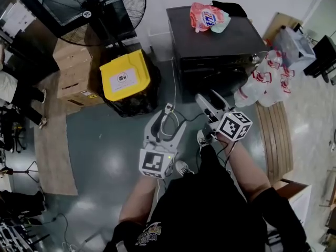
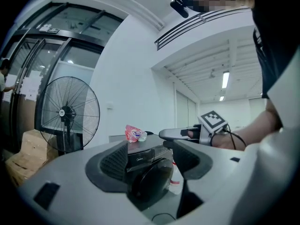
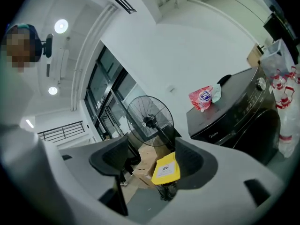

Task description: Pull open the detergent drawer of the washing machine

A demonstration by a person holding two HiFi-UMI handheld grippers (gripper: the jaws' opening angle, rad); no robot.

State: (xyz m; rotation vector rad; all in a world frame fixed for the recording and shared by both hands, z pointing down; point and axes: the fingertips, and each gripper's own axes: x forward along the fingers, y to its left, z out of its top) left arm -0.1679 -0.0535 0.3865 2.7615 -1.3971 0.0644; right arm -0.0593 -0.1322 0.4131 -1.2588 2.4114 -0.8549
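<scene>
The black washing machine [image 1: 220,35] stands at the top of the head view, a pink detergent bag [image 1: 208,17] on its lid. Its control strip [image 1: 220,62] runs along the front's top edge; I cannot pick out the drawer on it. My left gripper [image 1: 169,122] is open and empty over the floor, short of the machine. My right gripper [image 1: 209,100] is open too, its tips close to the machine's front but apart from it. The left gripper [image 2: 150,161] frames the washing machine [image 2: 150,172] between its jaws. The right gripper [image 3: 152,161] looks past the washing machine [image 3: 234,116] at a yellow-lidded bin [image 3: 165,168].
A black bin with a yellow lid [image 1: 126,77] stands left of the machine, with a large floor fan [image 1: 94,9] and cardboard boxes [image 1: 73,72] behind it. A pack of water bottles [image 1: 262,80] leans at the machine's right. A white cable [image 1: 173,88] trails over the floor.
</scene>
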